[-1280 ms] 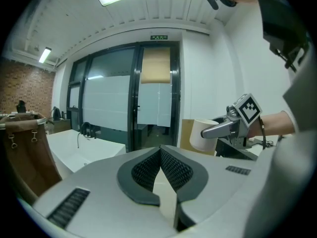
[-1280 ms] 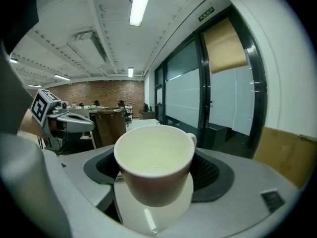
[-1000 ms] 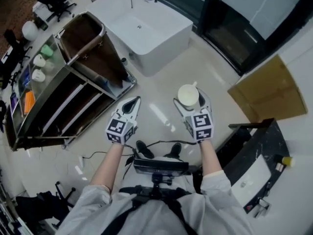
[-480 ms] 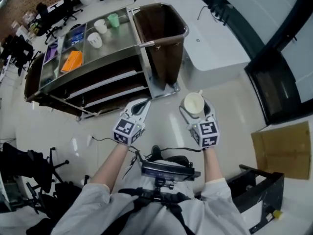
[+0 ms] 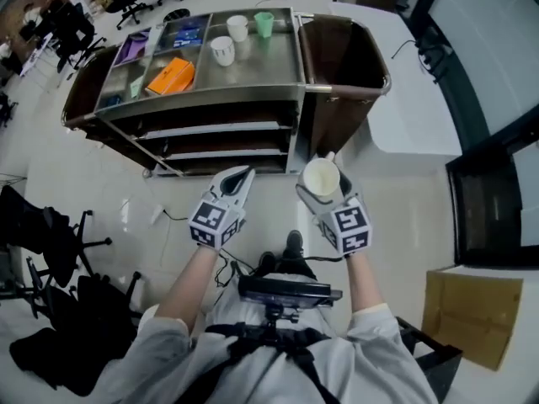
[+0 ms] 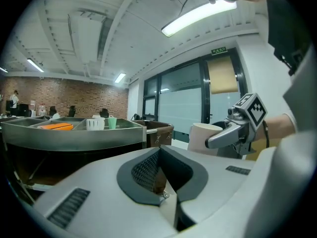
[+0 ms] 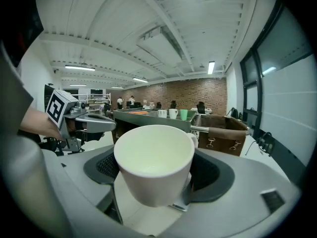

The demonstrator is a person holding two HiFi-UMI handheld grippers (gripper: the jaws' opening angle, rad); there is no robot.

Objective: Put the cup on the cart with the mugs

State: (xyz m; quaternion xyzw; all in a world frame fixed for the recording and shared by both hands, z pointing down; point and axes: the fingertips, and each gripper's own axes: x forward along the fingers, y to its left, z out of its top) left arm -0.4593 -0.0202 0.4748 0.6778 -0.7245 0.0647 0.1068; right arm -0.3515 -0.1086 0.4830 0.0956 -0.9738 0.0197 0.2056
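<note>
My right gripper (image 5: 323, 185) is shut on a white cup (image 5: 321, 178), which it holds upright over the floor; the cup (image 7: 155, 161) looks empty between the jaws. My left gripper (image 5: 237, 180) hangs beside it, shut with nothing in it (image 6: 159, 181). Ahead stands a steel cart (image 5: 278, 66) with two white mugs (image 5: 223, 50) and a green cup (image 5: 264, 23) on its top tray. From the right gripper view the cart (image 7: 148, 120) and its mugs (image 7: 167, 113) lie beyond the cup. The left gripper view shows the held cup (image 6: 206, 138) at right.
A brown bag (image 5: 345, 45) hangs on the cart's right end. An orange packet (image 5: 171, 75) and small items lie in the cart's left bins. A white table (image 5: 417, 82) stands at right, black office chairs (image 5: 50, 234) at left, cardboard (image 5: 472, 318) at lower right.
The head view has swung round: the cart has come from the far left to straight ahead and nearer. Both grippers keep their places before the body, the cup still held.
</note>
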